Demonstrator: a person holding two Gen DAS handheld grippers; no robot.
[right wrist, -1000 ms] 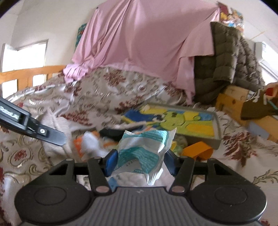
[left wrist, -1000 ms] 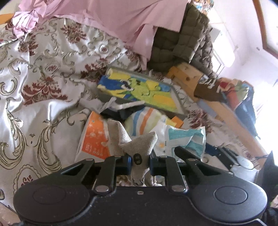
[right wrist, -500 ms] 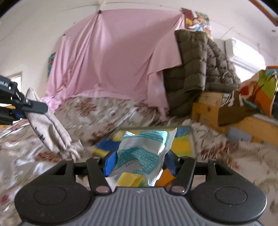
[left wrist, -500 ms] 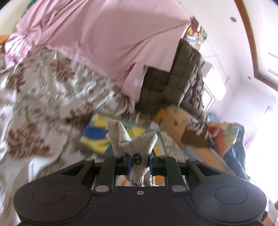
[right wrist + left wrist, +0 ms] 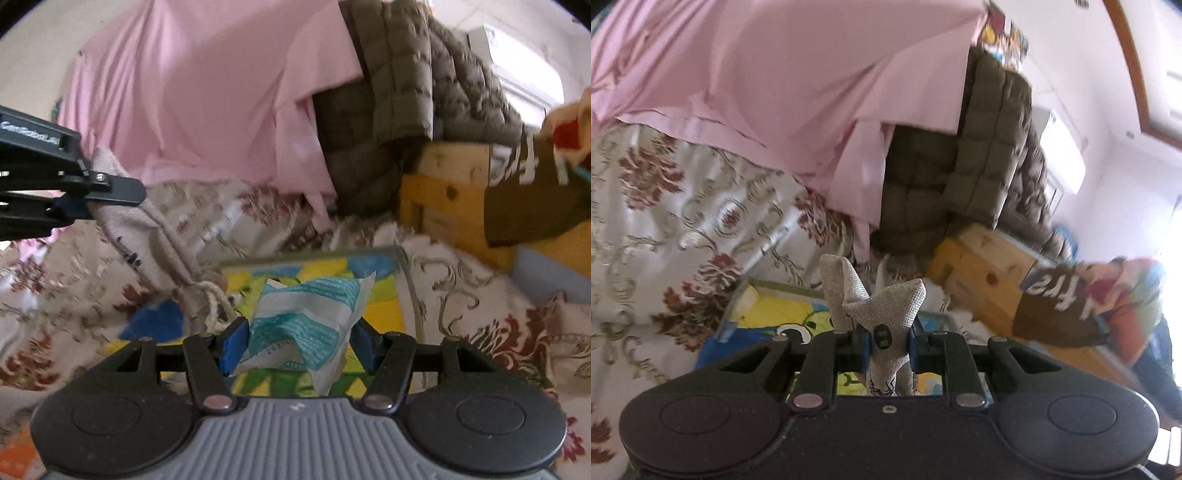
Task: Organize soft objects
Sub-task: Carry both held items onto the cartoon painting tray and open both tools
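- Since a second ago both grippers have lifted off the bed (image 5: 646,236); the pile of packets has dropped out of view.
- Left gripper (image 5: 885,345): fingers clamped on a beige cloth pouch (image 5: 882,314), held in the air.
- Right gripper (image 5: 298,341): fingers closed on a white-and-teal packet (image 5: 306,321), held near, above the box (image 5: 404,266).
- Judged early: two items picked, none placed yet.
- Pouch is coarse-woven, drawstring-tied, hanging limp; packet looks crinkly.
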